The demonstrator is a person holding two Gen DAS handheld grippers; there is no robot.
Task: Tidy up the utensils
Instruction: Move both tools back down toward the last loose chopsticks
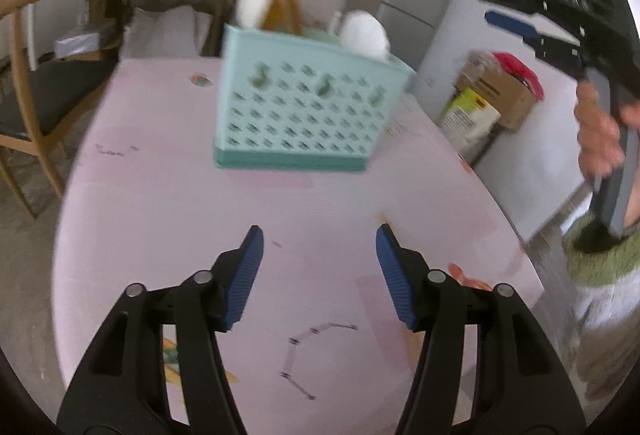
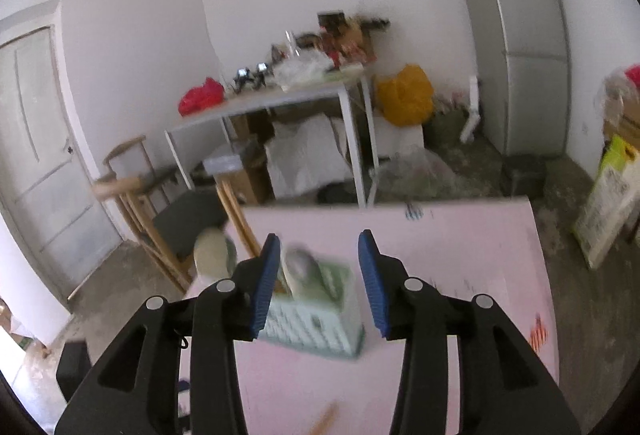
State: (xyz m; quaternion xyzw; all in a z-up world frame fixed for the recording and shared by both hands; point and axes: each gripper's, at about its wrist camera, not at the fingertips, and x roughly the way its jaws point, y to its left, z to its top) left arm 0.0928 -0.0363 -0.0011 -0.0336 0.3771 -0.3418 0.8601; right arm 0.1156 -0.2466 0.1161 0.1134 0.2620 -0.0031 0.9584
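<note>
On the pink table (image 1: 160, 195), teal caddy (image 1: 308, 107) holds two white spoons (image 1: 366, 33) (blurred); left gripper (image 1: 319, 275) and right gripper (image 2: 318, 281) both released, empty. Nearly done.

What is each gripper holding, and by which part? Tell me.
Nothing. The left gripper is open over bare pink table; the right gripper is open above the green utensil basket, pads touching nothing.
</note>
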